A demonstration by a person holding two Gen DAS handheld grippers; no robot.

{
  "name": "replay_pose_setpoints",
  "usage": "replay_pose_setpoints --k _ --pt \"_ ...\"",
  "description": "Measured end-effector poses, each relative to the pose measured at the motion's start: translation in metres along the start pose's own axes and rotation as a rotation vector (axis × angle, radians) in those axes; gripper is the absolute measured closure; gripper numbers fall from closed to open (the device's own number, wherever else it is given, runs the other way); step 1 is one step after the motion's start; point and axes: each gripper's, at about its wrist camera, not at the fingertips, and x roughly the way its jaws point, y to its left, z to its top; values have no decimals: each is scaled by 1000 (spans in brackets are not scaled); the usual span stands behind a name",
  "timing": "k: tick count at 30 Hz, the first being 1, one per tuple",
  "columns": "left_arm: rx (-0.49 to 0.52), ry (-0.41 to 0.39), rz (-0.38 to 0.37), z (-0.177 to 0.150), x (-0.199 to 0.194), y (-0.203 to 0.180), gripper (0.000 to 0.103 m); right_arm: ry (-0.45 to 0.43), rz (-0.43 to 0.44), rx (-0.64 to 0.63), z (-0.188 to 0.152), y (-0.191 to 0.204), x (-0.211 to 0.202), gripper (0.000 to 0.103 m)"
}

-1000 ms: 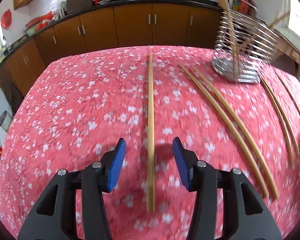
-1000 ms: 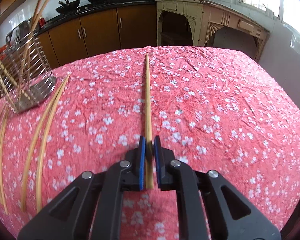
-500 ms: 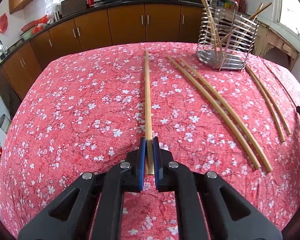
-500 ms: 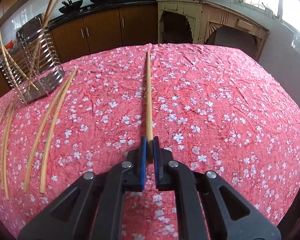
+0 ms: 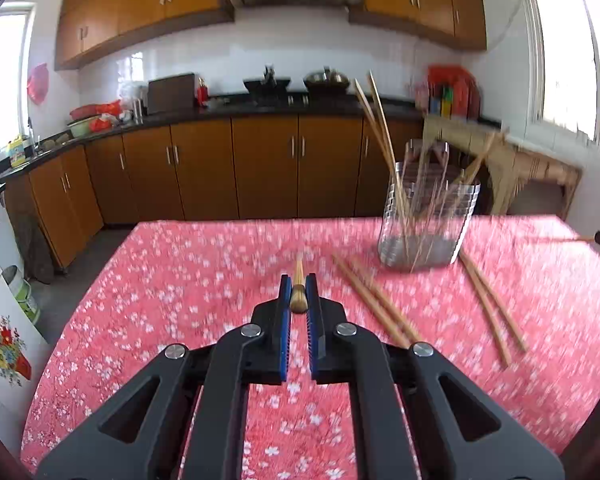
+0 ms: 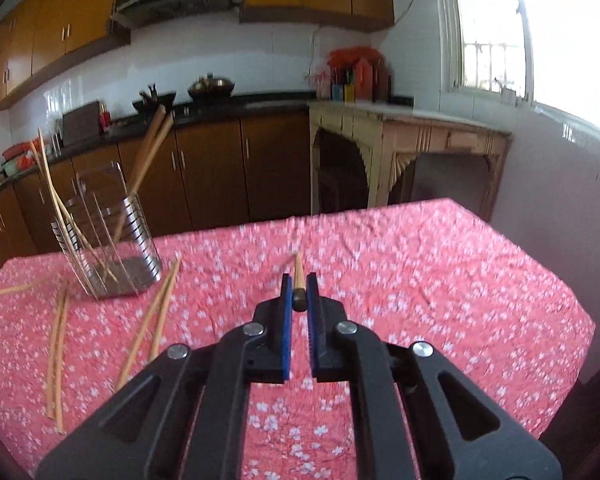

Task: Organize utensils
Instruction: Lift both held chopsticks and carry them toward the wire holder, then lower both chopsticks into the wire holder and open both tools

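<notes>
My left gripper [image 5: 299, 283] is shut on a long wooden chopstick [image 5: 299, 270], held end-on and lifted above the red floral tablecloth [image 5: 204, 276]. My right gripper [image 6: 299, 282] is likewise shut on another chopstick [image 6: 299, 268], raised off the cloth and pointing away from me. A wire utensil holder [image 5: 428, 216], also in the right wrist view [image 6: 108, 248], stands on the table with several chopsticks leaning in it. In the left wrist view the holder is ahead to the right; in the right wrist view it is ahead to the left.
Loose chopstick pairs [image 5: 376, 300] [image 5: 492, 304] lie on the cloth near the holder, and more chopsticks [image 6: 152, 312] [image 6: 56, 344] show in the right wrist view. Brown kitchen cabinets [image 5: 260, 168] and a pale side table [image 6: 412, 148] stand beyond the table's far edge.
The left gripper closed on its chopstick. Both grippers then rose and tilted up, lifting their chopsticks off the cloth; the views now take in the cabinets and walls.
</notes>
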Motion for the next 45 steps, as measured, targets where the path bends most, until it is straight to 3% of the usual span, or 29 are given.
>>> replay_pose_setpoints --k 5,12,28,35,45 --pt "-57 -104 4 17 -19 9 96 -95 15 23 24 -4 -19 95" --pt "-88 -183 19 35 -29 18 96 -166 51 40 42 -3 -34 95" --pt "-102 -248 5 56 -38 12 96 -217 150 48 67 5 -48 95" --pt "-105 -284 -30 72 -45 7 96 -239 233 77 92 4 -70 95" --pt "-126 -424 -123 141 -63 -29 96 -337 375 60 156 34 -109 95"
